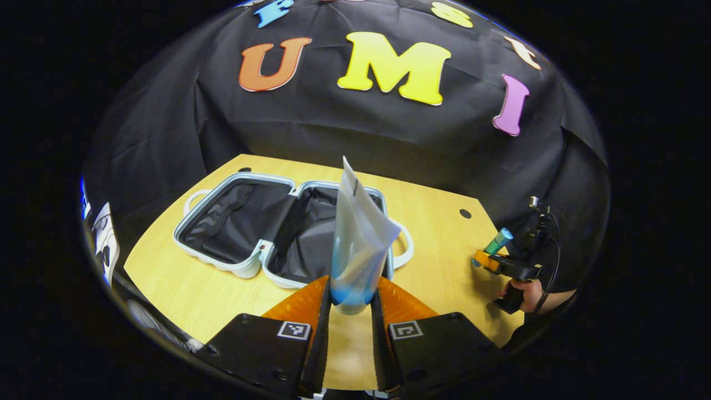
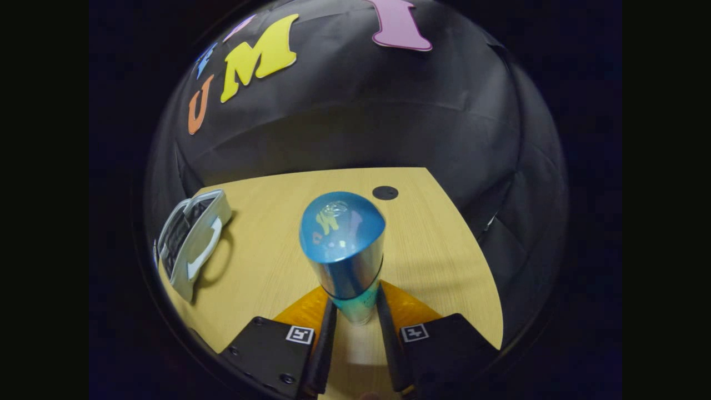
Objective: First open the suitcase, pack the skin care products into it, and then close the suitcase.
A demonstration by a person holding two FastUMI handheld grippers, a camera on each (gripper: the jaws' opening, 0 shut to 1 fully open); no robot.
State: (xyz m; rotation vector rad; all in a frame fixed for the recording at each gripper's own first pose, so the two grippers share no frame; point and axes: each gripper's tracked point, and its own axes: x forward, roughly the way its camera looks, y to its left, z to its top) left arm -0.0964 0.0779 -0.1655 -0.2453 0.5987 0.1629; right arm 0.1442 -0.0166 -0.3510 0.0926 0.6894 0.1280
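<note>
Table [image 1: 433, 233]: one open suitcase [image 1: 278, 233], one pouch [image 1: 358, 244], one bottle [image 2: 344, 250].

Wooden table [image 1: 444, 244]; open suitcase [image 1: 266, 233] lying flat on it.

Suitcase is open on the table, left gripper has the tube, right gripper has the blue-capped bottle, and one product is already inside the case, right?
Not quite: the open suitcase holds nothing yet; the left gripper view shows bare black lining. The left gripper does hold the tube, and the right gripper the blue-capped bottle.
</note>
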